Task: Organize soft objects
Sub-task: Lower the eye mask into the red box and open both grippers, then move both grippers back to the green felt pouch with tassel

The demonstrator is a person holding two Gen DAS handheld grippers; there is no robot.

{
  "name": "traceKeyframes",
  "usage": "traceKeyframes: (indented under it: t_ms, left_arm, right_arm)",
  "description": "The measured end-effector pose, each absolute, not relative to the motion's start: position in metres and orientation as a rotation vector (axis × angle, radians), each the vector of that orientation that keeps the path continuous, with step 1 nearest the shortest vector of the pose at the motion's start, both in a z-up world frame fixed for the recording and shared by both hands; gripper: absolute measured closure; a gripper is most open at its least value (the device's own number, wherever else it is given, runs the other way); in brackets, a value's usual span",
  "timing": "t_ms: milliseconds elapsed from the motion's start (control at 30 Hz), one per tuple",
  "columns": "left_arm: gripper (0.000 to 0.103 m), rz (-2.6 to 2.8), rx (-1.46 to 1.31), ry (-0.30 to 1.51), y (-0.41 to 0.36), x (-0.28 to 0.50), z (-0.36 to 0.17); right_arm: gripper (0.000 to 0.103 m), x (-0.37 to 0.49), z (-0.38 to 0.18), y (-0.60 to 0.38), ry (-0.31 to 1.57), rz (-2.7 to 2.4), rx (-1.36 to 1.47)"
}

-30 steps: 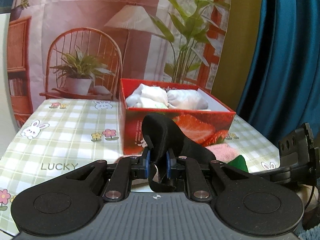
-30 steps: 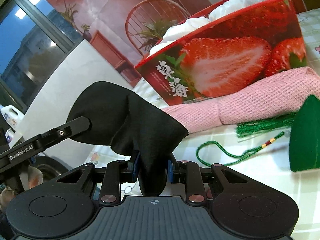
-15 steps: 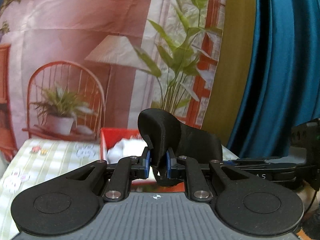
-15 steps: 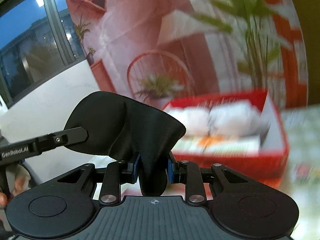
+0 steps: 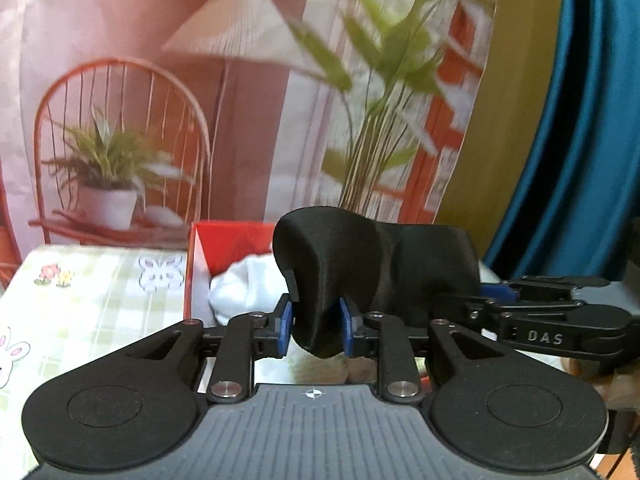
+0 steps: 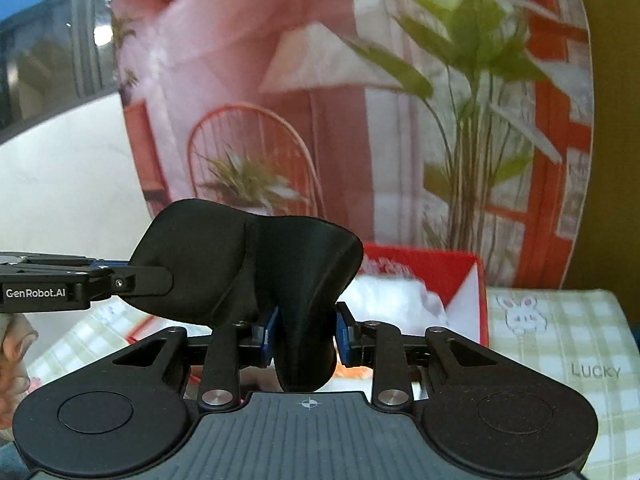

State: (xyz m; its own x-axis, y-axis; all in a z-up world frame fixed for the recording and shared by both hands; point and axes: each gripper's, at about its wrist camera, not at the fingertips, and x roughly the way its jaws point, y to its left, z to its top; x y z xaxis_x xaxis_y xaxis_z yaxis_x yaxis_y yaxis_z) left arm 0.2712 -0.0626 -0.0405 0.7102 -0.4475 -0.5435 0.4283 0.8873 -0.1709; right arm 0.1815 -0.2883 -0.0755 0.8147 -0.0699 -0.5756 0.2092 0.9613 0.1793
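Hanging across the far side is a printed backdrop [image 5: 160,80], thin wrinkled fabric showing a lamp, a wicker chair and leafy plants. Only the left wrist view takes in the glossy blue curtain [image 5: 580,120] falling in folds to its right. Only the right wrist view shows the dark window [image 6: 40,40] and plain white wall [image 6: 60,200] off to the left.

Below lies the table [image 5: 100,300], covered in a pale green checked cloth with rabbits and flowers. The right wrist view alone catches the word LUCKY [image 6: 596,371] on it.

At the far end sits the red box [image 5: 232,248], stiff card with square corners, open on top. Inside are white bundles [image 5: 248,288], soft and rumpled.

In the air, on the near side of that box, is the black cloth [image 5: 360,256]. It is thick, padded and matte, with a fine ribbed weave and rounded humps. It spans from one claw to the other.

The left gripper [image 5: 316,320] has one end of it between blue pads. Its jaws are opening, though the pads look to be touching the fabric on both sides. The right gripper [image 6: 306,334] is clamped on the other end, the fold bulging below its pads.

Fingers of a person's hand [image 6: 16,356] show at the left edge of the right wrist view only.
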Motion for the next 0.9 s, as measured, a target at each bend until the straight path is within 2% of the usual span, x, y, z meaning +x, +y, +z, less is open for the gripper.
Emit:
traceKeyframes:
  t_ms: [300, 367, 433, 500, 533, 600, 633, 733, 900]
  left_arm:
    - [0.050, -0.436, 0.068, 0.677, -0.067, 0.291, -0.068]
    - [0.040, -0.429, 0.078, 0.667, -0.064, 0.292, -0.067]
    - [0.028, -0.412, 0.081, 0.649, -0.061, 0.292, -0.064]
    - [0.024, -0.389, 0.086, 0.631, -0.057, 0.291, -0.062]
    - [0.021, -0.381, 0.088, 0.627, -0.056, 0.289, -0.060]
    - [0.017, -0.369, 0.092, 0.621, -0.054, 0.287, -0.057]
    - [0.016, -0.364, 0.095, 0.612, -0.053, 0.286, -0.056]
    - [0.016, -0.360, 0.111, 0.598, -0.054, 0.280, -0.052]
    - [0.016, -0.379, 0.111, 0.568, -0.051, 0.260, -0.046]
  right_arm:
    - [0.070, 0.193, -0.110, -0.303, 0.722, -0.210, 0.264]
    - [0.064, 0.195, -0.112, -0.303, 0.726, -0.240, 0.243]
    - [0.054, 0.194, -0.111, -0.303, 0.715, -0.261, 0.227]
    - [0.046, 0.192, -0.109, -0.302, 0.697, -0.284, 0.202]
    - [0.045, 0.190, -0.108, -0.301, 0.685, -0.299, 0.184]
    - [0.042, 0.188, -0.106, -0.300, 0.667, -0.315, 0.151]
    - [0.038, 0.186, -0.104, -0.298, 0.661, -0.322, 0.138]
    - [0.031, 0.181, -0.101, -0.294, 0.642, -0.328, 0.119]
    - [0.031, 0.166, -0.095, -0.282, 0.618, -0.279, 0.091]
